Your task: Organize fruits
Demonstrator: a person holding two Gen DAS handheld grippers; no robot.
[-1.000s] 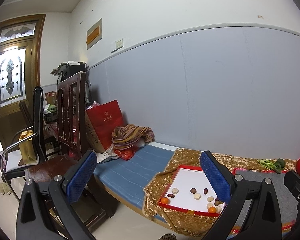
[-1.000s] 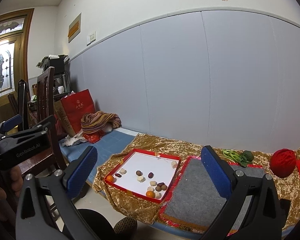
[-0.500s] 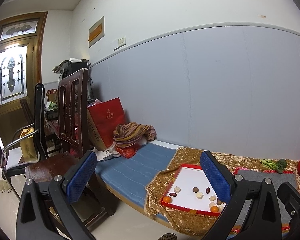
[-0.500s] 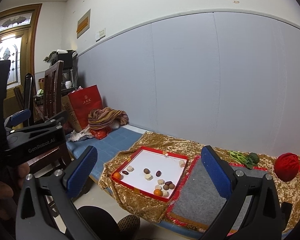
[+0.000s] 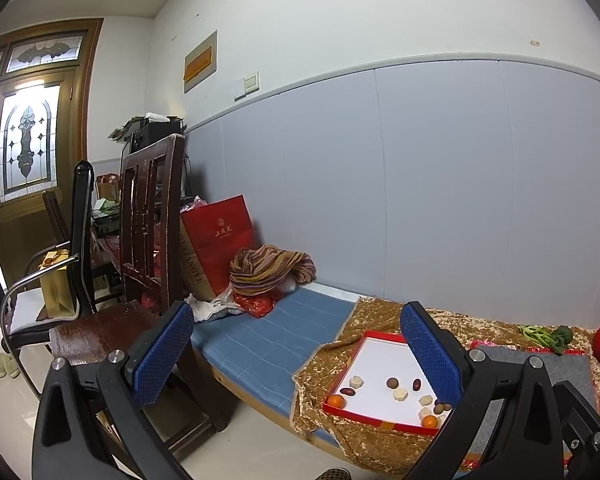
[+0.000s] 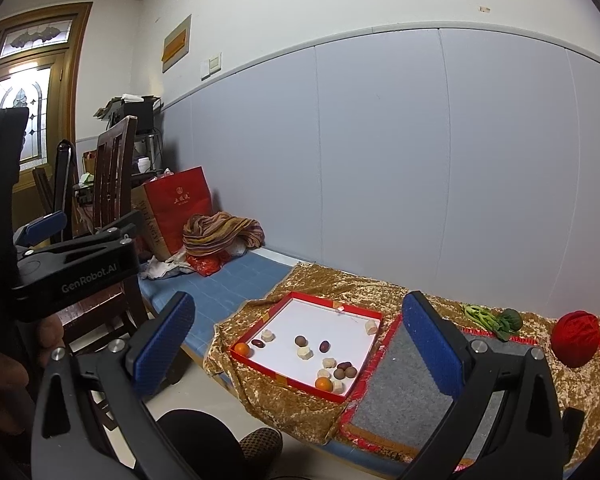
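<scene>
Both grippers, left gripper (image 5: pixel 296 356) and right gripper (image 6: pixel 300 344), hang wide apart and empty, well short of the red tray (image 6: pixel 364 313) on the gold cloth (image 6: pixel 300 404). Small round fruit could roll from a careless pinch. Counted in the tray: two oranges (image 6: pixel 324 383), about six pale pieces (image 6: pixel 305 353), some six dark fruits (image 6: pixel 300 340).

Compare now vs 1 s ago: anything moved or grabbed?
Only the viewpoints shifted: in the right wrist view the red tray slid rightward, so that camera swung slightly left. Nothing was grabbed; the left hand-held gripper and right hand-held gripper stay open and empty. The fruits lie as before.
</scene>
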